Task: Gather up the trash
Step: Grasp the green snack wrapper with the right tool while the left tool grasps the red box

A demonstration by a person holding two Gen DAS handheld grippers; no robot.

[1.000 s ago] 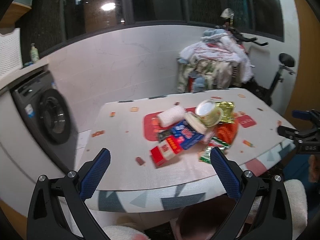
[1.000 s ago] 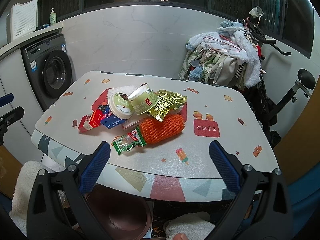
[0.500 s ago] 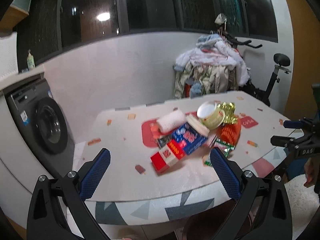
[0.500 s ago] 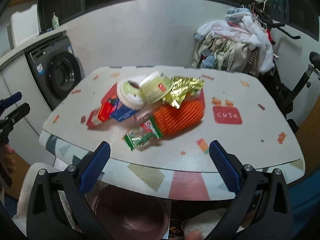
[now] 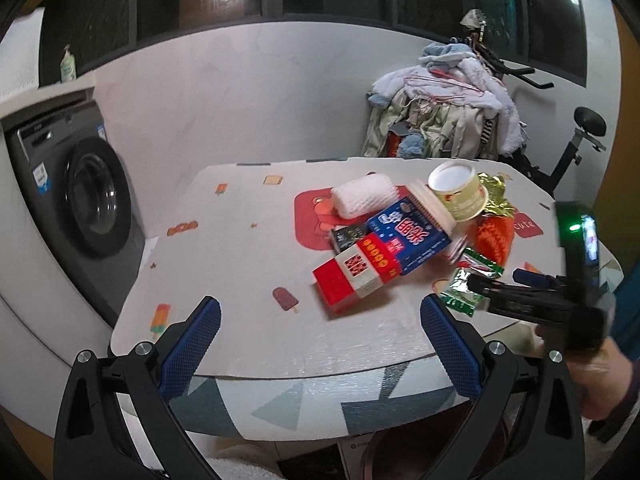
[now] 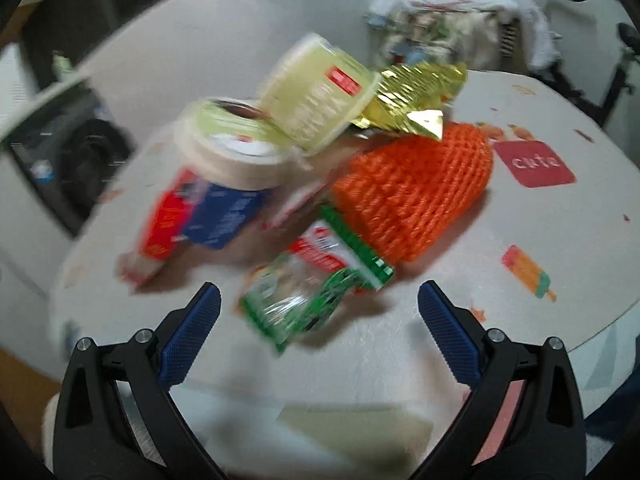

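A pile of trash lies on the white table (image 5: 248, 248): a red box (image 5: 354, 276), a blue box (image 5: 408, 236), a white foam net (image 5: 362, 200), a pale green cup (image 5: 460, 192) and an orange foam net (image 5: 490, 236). My left gripper (image 5: 320, 336) is open and empty, in front of the red box. My right gripper (image 6: 320, 328) is open and empty, just short of a green wrapper (image 6: 312, 288). The right wrist view also shows the orange net (image 6: 416, 192), a gold wrapper (image 6: 416, 92), the cup (image 6: 316, 96) and a round lid (image 6: 236, 148). The right gripper shows in the left wrist view (image 5: 508, 284).
A washing machine (image 5: 76, 196) stands left of the table. A heap of clothes (image 5: 444, 112) and an exercise bike (image 5: 576, 144) are behind the table. A dark round bin shows under the table's front edge (image 5: 400, 456).
Both grippers moved closer to the pile. The right gripper went down and forward to the green wrapper. The left gripper came nearer the red box. Both stayed open.
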